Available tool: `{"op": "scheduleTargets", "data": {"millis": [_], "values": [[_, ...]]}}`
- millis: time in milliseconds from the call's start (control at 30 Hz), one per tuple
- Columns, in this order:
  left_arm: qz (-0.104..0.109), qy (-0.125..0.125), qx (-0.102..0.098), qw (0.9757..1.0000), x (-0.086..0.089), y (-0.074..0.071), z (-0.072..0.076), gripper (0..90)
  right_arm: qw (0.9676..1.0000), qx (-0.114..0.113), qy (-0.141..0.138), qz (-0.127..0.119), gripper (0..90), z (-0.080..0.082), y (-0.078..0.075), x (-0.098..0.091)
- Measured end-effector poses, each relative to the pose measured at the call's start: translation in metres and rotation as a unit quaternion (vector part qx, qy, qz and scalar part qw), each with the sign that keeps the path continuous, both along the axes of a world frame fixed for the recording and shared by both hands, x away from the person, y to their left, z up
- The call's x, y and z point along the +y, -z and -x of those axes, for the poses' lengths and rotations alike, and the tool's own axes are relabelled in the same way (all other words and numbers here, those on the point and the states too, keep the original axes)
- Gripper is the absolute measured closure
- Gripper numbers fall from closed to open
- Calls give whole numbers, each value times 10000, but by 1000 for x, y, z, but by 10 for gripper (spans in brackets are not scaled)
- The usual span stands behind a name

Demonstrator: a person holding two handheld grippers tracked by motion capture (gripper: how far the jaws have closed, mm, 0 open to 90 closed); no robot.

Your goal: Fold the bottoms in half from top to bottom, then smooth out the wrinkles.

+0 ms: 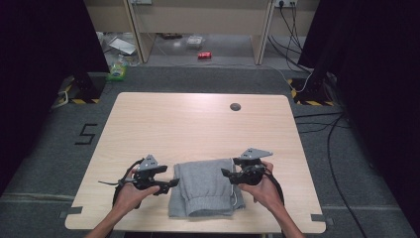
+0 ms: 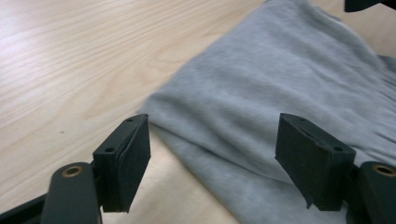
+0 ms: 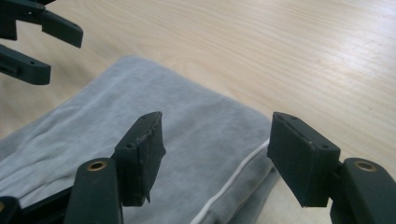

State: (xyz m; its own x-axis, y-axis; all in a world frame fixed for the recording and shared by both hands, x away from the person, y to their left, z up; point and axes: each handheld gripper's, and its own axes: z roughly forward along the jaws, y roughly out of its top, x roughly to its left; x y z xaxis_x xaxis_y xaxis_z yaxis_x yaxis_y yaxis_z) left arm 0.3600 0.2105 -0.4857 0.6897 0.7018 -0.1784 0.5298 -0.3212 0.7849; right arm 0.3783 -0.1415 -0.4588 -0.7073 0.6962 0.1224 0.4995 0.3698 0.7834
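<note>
We are holding the left gripper and right gripper, jaws open and empty, flanking the folded grey garment lying lengthwise at the table's near edge.

You stand in a recording lab, not a home. A bare wooden table sits on grey carpet between black curtains. Hazard-striped stand bases flank it, cables trail across the floor, and a "5" is marked beside the table.
</note>
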Motion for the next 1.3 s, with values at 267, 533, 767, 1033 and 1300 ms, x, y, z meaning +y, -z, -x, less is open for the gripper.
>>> {"op": "scheduleTargets", "data": {"millis": [267, 533, 767, 1033, 1300], "values": [[74, -169, 263, 9995, 6, 8, -21, 253, 10000, 62, -33, 8, 354, -24, 5, 2], [57, -242, 403, 9989, 9, 14, -31, 247, 9999, 137, -13, -29, 326, -39, 14, 3], [29, -335, 403, 9986, 13, 16, -33, 245, 9996, 265, 8, 2, 311, -42, 23, 2], [32, -326, 433, 9985, 12, 18, -34, 243, 9998, 213, 35, -36, 311, -44, 21, -1], [12, -226, 378, 9990, -3, 16, -40, 239, 9999, 89, 34, -64, 371, -51, 16, -4]]}}
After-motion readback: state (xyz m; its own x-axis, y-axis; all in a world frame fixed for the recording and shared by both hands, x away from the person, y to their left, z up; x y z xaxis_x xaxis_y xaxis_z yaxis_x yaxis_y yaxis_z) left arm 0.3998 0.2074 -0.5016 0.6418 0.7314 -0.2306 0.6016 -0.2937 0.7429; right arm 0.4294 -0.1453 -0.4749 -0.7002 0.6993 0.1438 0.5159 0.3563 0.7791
